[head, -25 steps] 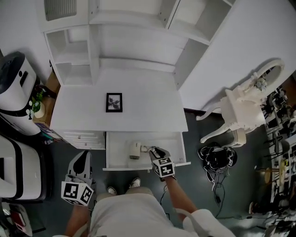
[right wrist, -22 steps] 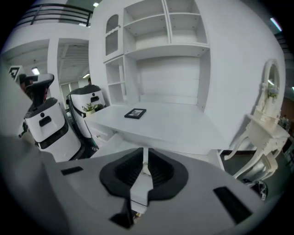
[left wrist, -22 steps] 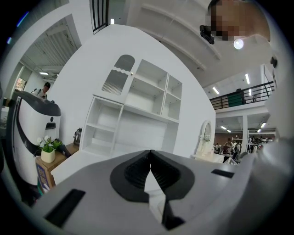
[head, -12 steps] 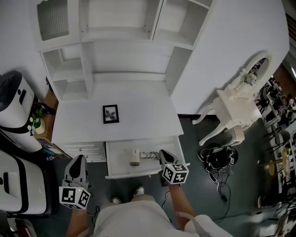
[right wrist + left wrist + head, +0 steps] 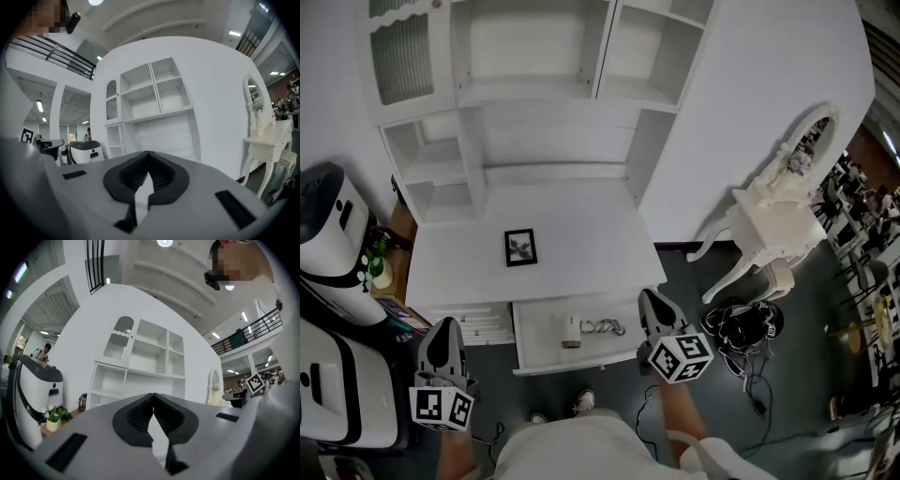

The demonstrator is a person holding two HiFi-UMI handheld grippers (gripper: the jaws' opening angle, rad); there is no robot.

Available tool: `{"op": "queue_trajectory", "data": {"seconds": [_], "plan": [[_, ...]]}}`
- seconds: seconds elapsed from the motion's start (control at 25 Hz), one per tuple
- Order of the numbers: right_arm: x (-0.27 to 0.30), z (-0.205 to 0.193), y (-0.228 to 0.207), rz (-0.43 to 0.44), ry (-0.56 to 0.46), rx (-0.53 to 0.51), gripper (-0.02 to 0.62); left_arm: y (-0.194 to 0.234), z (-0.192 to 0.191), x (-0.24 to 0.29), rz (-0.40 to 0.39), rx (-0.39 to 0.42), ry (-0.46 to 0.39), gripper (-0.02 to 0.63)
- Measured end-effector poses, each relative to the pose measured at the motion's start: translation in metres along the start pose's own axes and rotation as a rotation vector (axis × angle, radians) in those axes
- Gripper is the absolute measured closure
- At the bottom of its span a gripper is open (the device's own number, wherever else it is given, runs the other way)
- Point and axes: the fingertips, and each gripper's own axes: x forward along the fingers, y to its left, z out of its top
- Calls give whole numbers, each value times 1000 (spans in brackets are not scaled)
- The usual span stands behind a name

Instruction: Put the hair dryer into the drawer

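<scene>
Head view, nearest first: my left gripper (image 5: 442, 328) and right gripper (image 5: 653, 302) are both clenched on nothing, clear of the furniture. Just beyond them the drawer (image 5: 532, 349) stands pulled out, with the hair dryer (image 5: 572, 331) lying inside and its cord (image 5: 606, 327) bunched beside it. Behind is the desk top (image 5: 591, 234) with a small picture frame (image 5: 520, 247). My worry is that a careless push on the drawer could make the loose cord ride up and jam it.
</scene>
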Motion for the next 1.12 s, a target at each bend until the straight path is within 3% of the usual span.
{"op": "queue_trajectory", "data": {"seconds": [0.56,0.8,1.12], "plan": [[-47,90,14,5,-196,-127,584,-1,46,-4,47,38,-94,589],[-57,99,23,0,-230,-146,584,2,50,-14,65,61,-94,589],[-55,80,29,9,-198,-139,584,5,39,-19,71,59,-64,589]]}}
